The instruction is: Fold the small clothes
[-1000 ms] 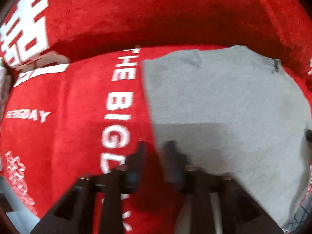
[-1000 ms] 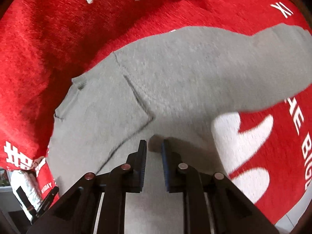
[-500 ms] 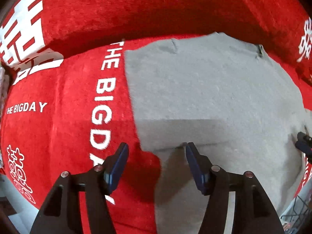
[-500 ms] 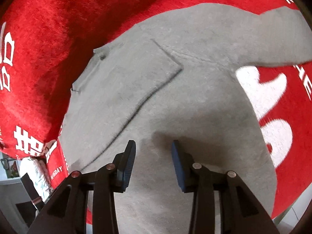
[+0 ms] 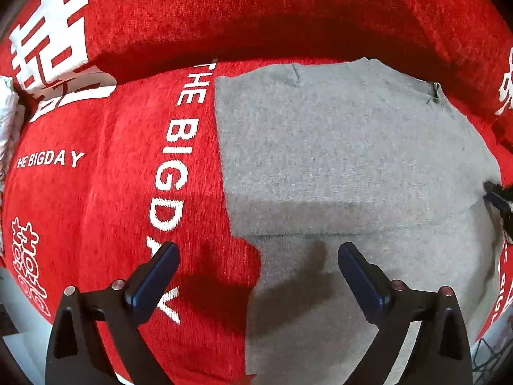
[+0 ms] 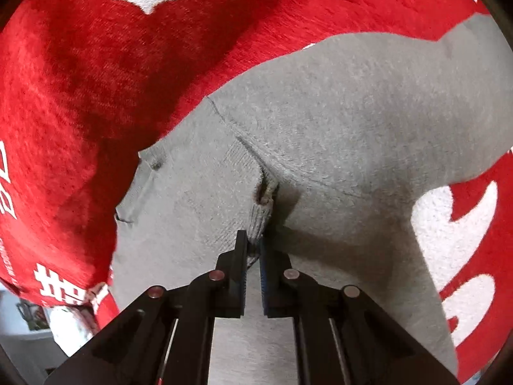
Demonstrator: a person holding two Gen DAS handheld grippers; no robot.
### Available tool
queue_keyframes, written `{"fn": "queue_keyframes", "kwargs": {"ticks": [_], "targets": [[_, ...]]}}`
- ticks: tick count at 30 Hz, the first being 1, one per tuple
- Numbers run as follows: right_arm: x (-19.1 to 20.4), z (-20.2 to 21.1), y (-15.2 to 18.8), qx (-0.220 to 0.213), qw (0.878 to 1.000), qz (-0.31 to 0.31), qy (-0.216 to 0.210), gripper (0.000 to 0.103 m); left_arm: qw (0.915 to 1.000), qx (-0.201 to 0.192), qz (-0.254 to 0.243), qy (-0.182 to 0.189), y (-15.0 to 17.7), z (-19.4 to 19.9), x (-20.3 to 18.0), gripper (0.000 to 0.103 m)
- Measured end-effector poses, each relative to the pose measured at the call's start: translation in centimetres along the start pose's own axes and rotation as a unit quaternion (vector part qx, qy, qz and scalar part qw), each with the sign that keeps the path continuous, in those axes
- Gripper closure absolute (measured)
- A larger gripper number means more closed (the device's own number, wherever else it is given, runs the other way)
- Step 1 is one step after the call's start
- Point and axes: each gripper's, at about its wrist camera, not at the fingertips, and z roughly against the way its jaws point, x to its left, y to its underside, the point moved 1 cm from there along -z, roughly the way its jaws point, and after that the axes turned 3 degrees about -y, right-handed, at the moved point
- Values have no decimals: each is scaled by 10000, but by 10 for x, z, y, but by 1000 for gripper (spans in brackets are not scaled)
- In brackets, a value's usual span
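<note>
A grey knit sweater [image 5: 352, 160] lies flat on a red blanket, with one part folded over its body. My left gripper [image 5: 258, 250] points down over the sweater's left edge. Its jaws are opening and stand wide, touching nothing, with only the flat cloth below them. In the right wrist view the sweater [image 6: 352, 122] fills the middle. My right gripper [image 6: 253, 243] is shut on a ribbed cuff [image 6: 261, 215] of the folded part, which is bunched up between its pads. Its tip also shows as the right gripper [image 5: 497, 195] at the left wrist view's right edge.
The red blanket [image 5: 112, 192] with white lettering covers a soft seat and rises into a padded ridge [image 5: 256, 16] behind the sweater. A white bundle [image 5: 6, 118] sits at the far left. Floor and room clutter [image 6: 25, 346] show past the blanket's lower left edge.
The left jaws went from nearly shut to wide apart. The right jaws parted, moved in on the folded part's ribbed cuff and closed on it, bunching it upward.
</note>
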Motion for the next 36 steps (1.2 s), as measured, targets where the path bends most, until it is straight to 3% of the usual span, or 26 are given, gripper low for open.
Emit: {"fn": "queue_keyframes", "kwargs": {"ticks": [9,14,15,17,19,24,26,30,36], "targets": [[-2,8,8,72,9987,231,441,94,9999,131,-18,-52,5,0,-12,4],[-4,27,27,172,9987,376,286,92,9998,190,-62,-6,7,3,-18,4],[-5,29,32,208,9986,400,267,89,9998,191,-85,-3,8,4,-19,4],[-5,33,45,288,9984,418,238,69,9997,176,-140,7,9,6,-23,4],[-6,37,61,360,9984,392,209,58,9997,169,-203,10,11,9,-27,4],[-5,41,92,492,9982,329,99,55,9993,168,-317,98,16,16,-32,4],[-4,41,104,548,9979,346,68,46,9992,160,-340,126,19,21,-37,4],[2,37,120,633,9970,432,63,43,9989,128,-443,128,23,25,-38,4],[12,35,129,700,9960,548,-70,25,9980,252,-512,277,26,22,-36,4]]}}
